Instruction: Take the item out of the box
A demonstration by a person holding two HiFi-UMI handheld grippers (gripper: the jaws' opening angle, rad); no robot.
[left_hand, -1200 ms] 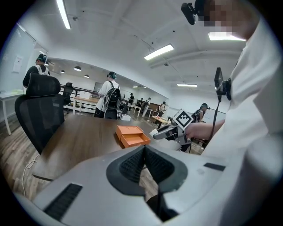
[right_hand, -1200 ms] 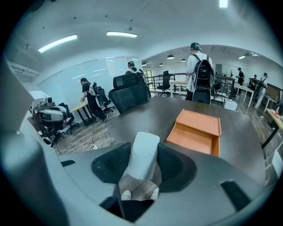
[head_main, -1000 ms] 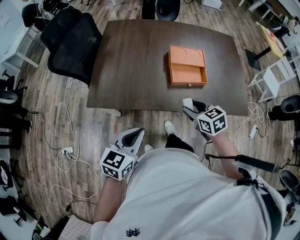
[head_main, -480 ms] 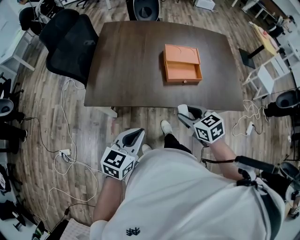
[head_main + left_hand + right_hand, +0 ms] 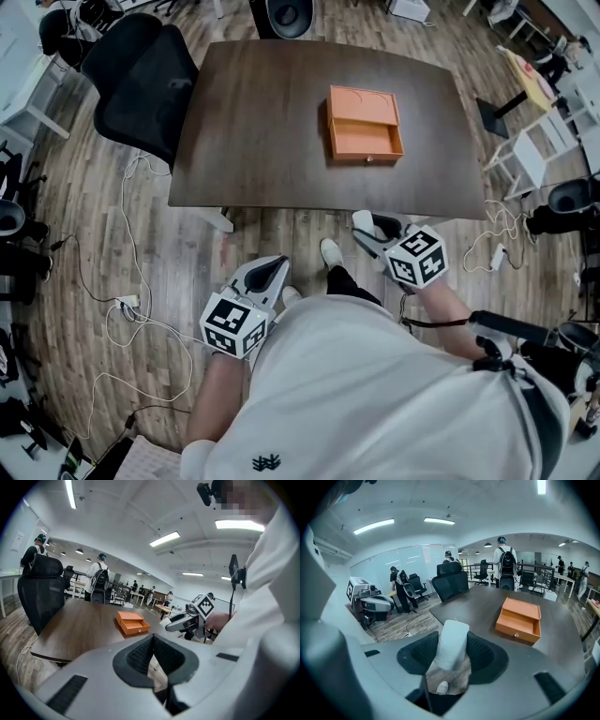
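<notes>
**Item is out of the box, pinched in the right jaws**

Right gripper (image 5: 368,228): jaws are spread wide and clamp both sides of a white, soft-looking item (image 5: 453,641), which stands upright between them. It is held over the floor (image 5: 141,244) just off the near edge of the bench (image 5: 253,131), well apart from the orange box (image 5: 364,125). The box sits on the bench with its drawer pulled open toward the person. Left gripper (image 5: 270,274): jaw tips are pressed together and empty, over the floor beside the person.
</notes>
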